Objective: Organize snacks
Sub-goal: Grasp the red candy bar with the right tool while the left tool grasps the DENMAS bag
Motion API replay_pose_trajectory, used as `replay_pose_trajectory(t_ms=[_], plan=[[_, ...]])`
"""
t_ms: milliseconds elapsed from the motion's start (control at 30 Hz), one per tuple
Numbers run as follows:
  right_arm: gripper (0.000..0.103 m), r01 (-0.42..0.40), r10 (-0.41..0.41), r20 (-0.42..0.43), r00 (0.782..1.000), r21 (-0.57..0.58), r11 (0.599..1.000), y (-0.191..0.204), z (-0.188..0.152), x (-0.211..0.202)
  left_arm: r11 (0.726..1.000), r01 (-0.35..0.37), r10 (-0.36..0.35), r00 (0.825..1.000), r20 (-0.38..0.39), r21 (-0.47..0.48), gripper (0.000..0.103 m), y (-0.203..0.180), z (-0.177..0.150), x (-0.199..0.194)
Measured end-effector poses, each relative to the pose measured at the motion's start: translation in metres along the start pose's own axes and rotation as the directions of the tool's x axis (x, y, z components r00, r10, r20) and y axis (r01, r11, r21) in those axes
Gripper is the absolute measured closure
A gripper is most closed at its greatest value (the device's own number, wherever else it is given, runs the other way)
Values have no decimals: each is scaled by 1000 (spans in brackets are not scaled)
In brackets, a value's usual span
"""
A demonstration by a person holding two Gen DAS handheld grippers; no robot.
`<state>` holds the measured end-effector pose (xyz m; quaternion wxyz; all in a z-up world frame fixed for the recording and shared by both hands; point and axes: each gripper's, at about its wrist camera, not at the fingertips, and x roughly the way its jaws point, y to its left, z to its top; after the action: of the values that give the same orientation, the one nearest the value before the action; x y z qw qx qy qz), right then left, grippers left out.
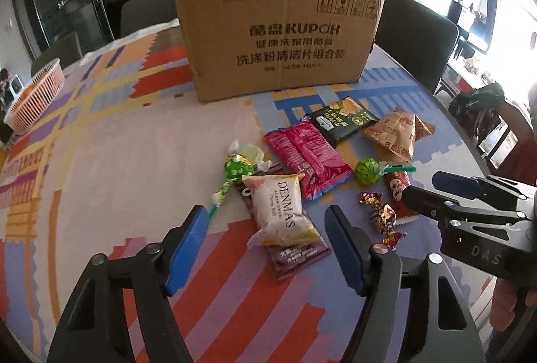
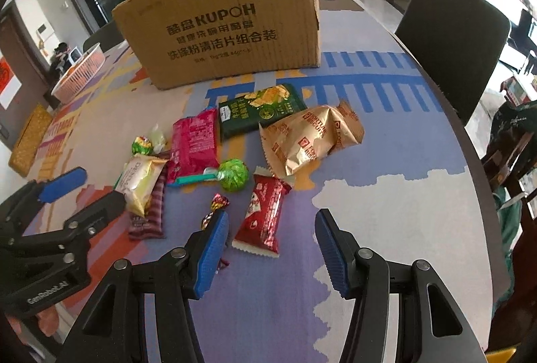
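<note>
While hovering low over the table (image 1: 117,161), left gripper (image 1: 265,225) spread wide around the white DENMAS packet (image 1: 282,212), pads clear of it. Right gripper (image 2: 272,245) likewise parted, straddling the red wrapper (image 2: 263,215), not pinching. Cardboard box (image 1: 278,34) upright toward the far edge.

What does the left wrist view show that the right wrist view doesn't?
Only the left wrist view shows the cream DENMAS packet between the open left hand-held gripper fingers. Only the right wrist view shows the red snack packet framed by the open right hand-held gripper. Both show the KUPOH cardboard box and the gold Fortune Biscuits bag.
</note>
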<state>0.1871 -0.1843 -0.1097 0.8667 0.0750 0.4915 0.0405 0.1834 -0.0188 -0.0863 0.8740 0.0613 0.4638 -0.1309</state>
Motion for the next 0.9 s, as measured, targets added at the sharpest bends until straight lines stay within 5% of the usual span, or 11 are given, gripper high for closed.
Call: replay_pose_trajectory(t_ms=[667, 900], plan=[[72, 7, -8, -31, 999, -27, 1000, 5, 12, 31, 999, 29, -31, 996, -78, -27, 67, -3, 9, 36], [79, 40, -42, -28, 999, -57, 998, 9, 13, 34, 999, 15, -18, 997, -74, -31, 70, -3, 9, 34]])
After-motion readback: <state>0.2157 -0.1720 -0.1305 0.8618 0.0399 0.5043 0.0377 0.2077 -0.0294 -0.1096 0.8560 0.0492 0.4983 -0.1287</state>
